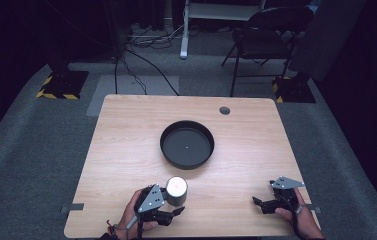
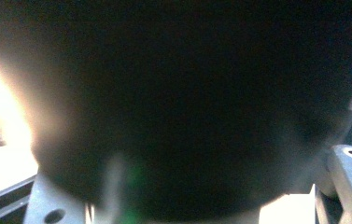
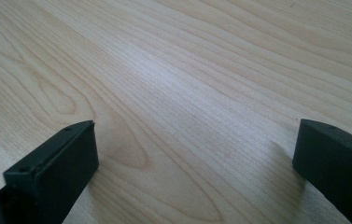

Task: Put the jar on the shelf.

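High view: left hand-held gripper (image 1: 175, 202) clamps the upright dark cup (image 1: 176, 191) standing between its jaws

Grey carpet floor (image 1: 21, 150), black folding chair (image 1: 266, 30), dark surroundings

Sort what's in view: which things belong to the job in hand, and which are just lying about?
In the job:
- dark cup, gripped by the left gripper
- black round pan mid-table, probably where the cup goes

Just about:
- right gripper, open over bare table
- folding chair
- floor cables
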